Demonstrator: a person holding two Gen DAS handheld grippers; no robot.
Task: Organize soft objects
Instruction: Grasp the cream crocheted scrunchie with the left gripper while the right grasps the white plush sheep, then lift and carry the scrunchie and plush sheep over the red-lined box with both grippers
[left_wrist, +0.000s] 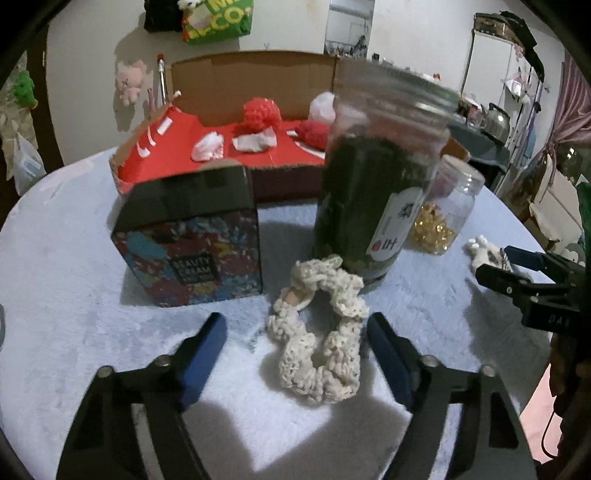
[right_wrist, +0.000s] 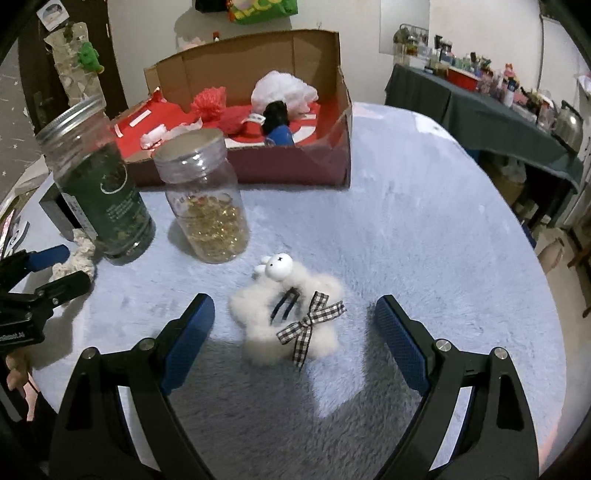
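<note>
A cream crocheted scrunchie (left_wrist: 319, 332) lies on the pale blue fluffy table cover, between the open fingers of my left gripper (left_wrist: 297, 332). A white fluffy hair clip (right_wrist: 288, 317) with a small bunny head and a checked bow lies between the open fingers of my right gripper (right_wrist: 295, 317). Both grippers are empty, with nothing touching their pads. The open cardboard box (right_wrist: 258, 166) with a red lining stands behind and holds red and white soft items (left_wrist: 258, 114). The right gripper shows at the right edge of the left wrist view (left_wrist: 517, 273).
A tall jar with dark green contents (left_wrist: 373, 177) stands just behind the scrunchie. A clear jar of gold pieces (right_wrist: 207, 199) stands beside it. A colourful small box (left_wrist: 192, 240) sits at left. A cluttered side table (right_wrist: 498, 96) stands at far right.
</note>
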